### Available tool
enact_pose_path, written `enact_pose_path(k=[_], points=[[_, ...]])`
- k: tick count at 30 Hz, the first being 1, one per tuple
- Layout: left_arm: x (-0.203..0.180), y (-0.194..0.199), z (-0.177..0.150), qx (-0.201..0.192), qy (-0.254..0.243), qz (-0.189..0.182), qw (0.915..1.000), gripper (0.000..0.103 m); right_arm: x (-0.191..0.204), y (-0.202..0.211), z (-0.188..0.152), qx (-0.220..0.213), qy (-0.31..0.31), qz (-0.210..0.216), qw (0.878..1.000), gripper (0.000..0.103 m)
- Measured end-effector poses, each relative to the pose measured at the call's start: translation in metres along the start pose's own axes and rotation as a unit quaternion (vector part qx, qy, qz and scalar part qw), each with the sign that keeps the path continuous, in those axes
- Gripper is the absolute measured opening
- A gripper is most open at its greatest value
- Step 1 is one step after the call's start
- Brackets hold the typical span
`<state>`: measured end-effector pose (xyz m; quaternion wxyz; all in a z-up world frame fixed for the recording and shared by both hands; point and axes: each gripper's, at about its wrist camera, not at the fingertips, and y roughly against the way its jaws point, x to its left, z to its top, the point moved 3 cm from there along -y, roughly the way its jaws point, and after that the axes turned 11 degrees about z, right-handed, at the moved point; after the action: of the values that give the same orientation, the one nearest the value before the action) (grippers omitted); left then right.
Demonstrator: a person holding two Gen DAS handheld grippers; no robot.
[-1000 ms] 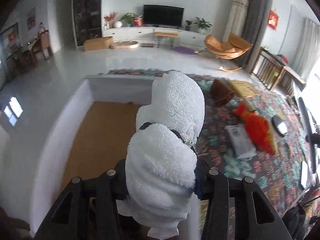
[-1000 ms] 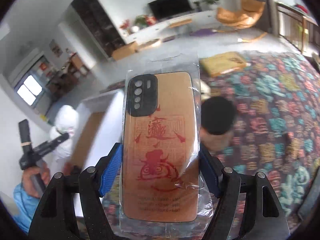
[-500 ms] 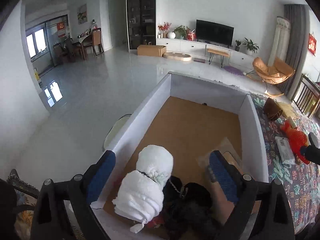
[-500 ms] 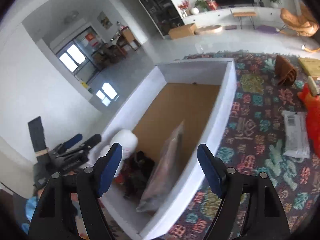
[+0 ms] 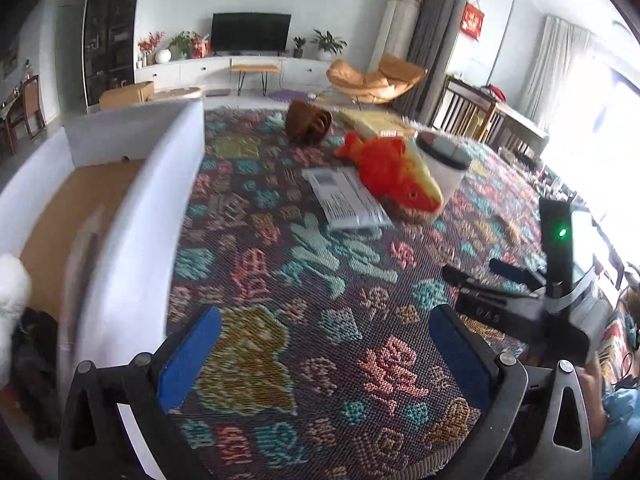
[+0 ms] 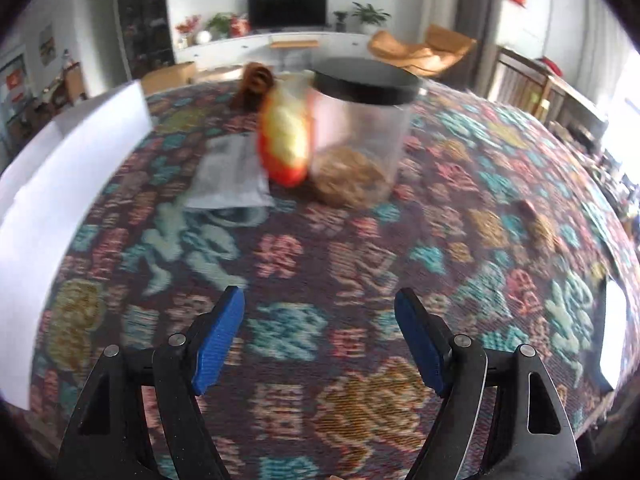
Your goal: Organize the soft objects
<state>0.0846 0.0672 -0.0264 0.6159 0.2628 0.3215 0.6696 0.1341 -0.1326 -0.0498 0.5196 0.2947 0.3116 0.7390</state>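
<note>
Partly done: a white plush lies in the white box. Left tool opening wide, empty; right tool spread, empty. Orange fish plush and brown soft item remain on the patterned surface.

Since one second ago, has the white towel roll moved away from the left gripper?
Yes. The white towel roll now lies inside the white box, at the view's left edge; the left gripper, opening, holds nothing.

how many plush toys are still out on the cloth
2: an orange fish mid-cloth, touching the grey packet and the jar, and a brown toy at the far edge. Others may be hidden behind the jar.
</note>
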Motion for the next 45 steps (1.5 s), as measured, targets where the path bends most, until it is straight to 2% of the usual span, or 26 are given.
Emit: enact_pose_path(k=[2,4,6,8,11,13,45], points=[[-0.011,-0.032,-0.009,0.016,-0.015,0.023,0.9995,0.103,-0.026,-0.003,-0.005,-0.007,-0.017,-0.042,0.999,0.080],[-0.014,-0.058,-0.007,0.017,-0.034,0.058,0.9976,0.103,-0.045,-0.005,-0.009,-0.014,-0.030,-0.065,0.997,0.080],[-0.012,-0.079,-0.003,0.017,-0.049,0.087,0.9949,0.103,-0.060,-0.009,-0.013,-0.008,-0.052,-0.070,0.996,0.080],[-0.011,-0.095,0.003,0.020,-0.054,0.102,0.9931,0.103,-0.068,-0.016,-0.015,0.003,-0.074,-0.056,0.996,0.082],[-0.008,-0.111,0.001,0.043,-0.048,0.101,0.9928,0.103,-0.074,-0.017,-0.014,-0.004,-0.082,-0.051,0.995,0.084],[-0.004,-0.112,0.001,0.044,-0.033,0.089,0.9945,0.103,-0.076,-0.016,-0.013,-0.005,-0.085,-0.048,0.995,0.085],[-0.006,-0.112,0.001,0.044,-0.037,0.092,0.9941,0.103,-0.078,-0.019,-0.011,-0.007,-0.085,-0.048,0.995,0.086]])
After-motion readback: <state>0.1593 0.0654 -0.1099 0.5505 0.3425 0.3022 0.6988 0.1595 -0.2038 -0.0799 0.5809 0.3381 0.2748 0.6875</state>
